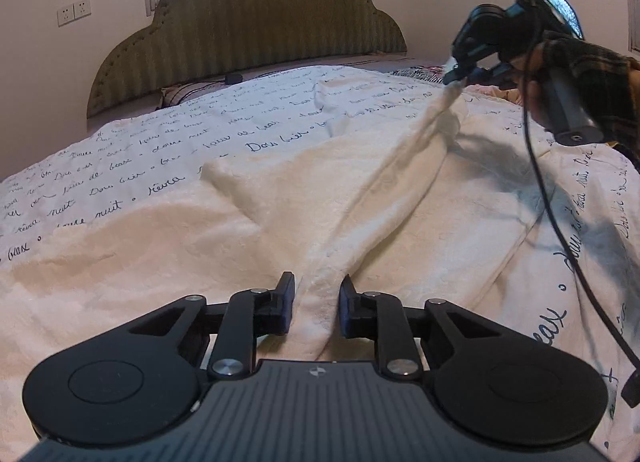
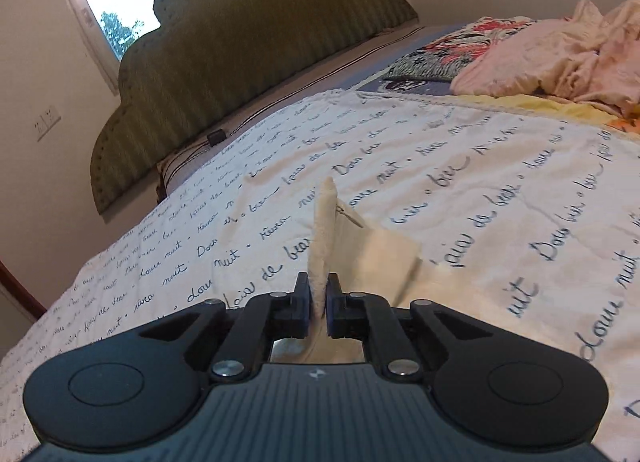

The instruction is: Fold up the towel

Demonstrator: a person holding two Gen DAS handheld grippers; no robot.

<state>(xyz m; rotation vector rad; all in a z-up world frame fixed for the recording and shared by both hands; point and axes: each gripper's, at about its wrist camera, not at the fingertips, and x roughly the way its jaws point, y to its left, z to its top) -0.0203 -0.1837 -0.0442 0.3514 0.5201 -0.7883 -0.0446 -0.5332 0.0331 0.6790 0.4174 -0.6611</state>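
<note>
Left wrist view first: the white towel [image 1: 360, 190] is spread rumpled over the bedspread [image 1: 120, 166], and a raised ridge of it runs from the left gripper [image 1: 317, 304] diagonally up and to the right, all the way to the right gripper [image 1: 460, 72]. That ridge is the long axis, and it is stretched between the two tools. The left jaws are drawn in on a thick fold of cloth, and the pads appear to be pressed against it, so the near end is judged to be held. At the far end a corner is pinched and lifted off the bed by the right tool, carried by a hand in a plaid sleeve [image 1: 592, 74], with a black cable [image 1: 560, 230] trailing down across the cloth.

Right wrist view next: the right gripper [image 2: 319, 294] is closed tight on a towel [image 2: 324, 238] corner, which is stood up as a narrow upright edge between the pads. The rest of the cloth is draped away below and to the right, over the bedspread [image 2: 480, 190], with the headboard [image 2: 240, 62] ahead.

So both ends are gripped, the left low and near, the right raised and farther up the bed. The fold is judged to depend on the raised corner being carried back along that ridge toward the left tool.
</note>
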